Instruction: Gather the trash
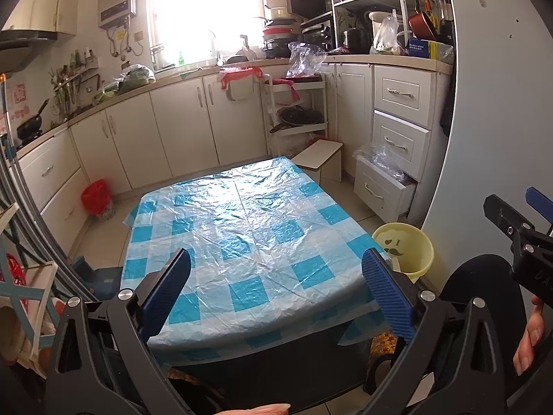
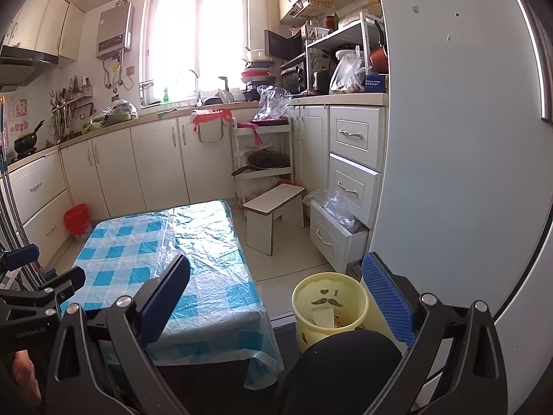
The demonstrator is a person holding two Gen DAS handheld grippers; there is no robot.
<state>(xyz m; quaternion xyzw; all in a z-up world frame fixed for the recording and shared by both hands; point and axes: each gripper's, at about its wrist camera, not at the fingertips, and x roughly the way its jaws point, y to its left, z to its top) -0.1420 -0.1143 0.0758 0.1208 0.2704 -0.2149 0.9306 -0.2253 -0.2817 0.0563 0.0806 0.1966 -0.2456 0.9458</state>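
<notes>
Left wrist view: we see our left gripper (image 1: 276, 294) with its blue-padded fingers (image 1: 387, 294) spread wide and holding nothing, hanging above the near edge of a low surface (image 1: 249, 228) draped in a blue-and-white checked plastic cloth. At about 3 o'clock from the surface, on the floor beside its corner, stands a yellow trash bin (image 1: 409, 252) with a mustache printed inside its wall. At 4 o'clock in this view the other tool pokes in from the frame edge, with part of a hand (image 1: 530, 335) below it. At about 9 o'clock, against the cabinets, sits a small red-lined bin (image 1: 96, 199), well apart from the surface. In the right wrist view our right gripper (image 2: 276, 294) also has its fingers (image 2: 389, 297) wide apart with nothing between them, held over the floor between the surface (image 2: 166, 252) and the refrigerator door (image 2: 459, 159). The yellow trash bin (image 2: 328, 306) sits at 6 o'clock, just ahead of a dark knee (image 2: 342, 370), and we can make out paper scraps (image 2: 325, 318) lying in it. A white step stool (image 2: 273, 212) stands at 12 o'clock from the bin, near an open bottom drawer (image 2: 337, 235) stuffed with clear plastic bags.
</notes>
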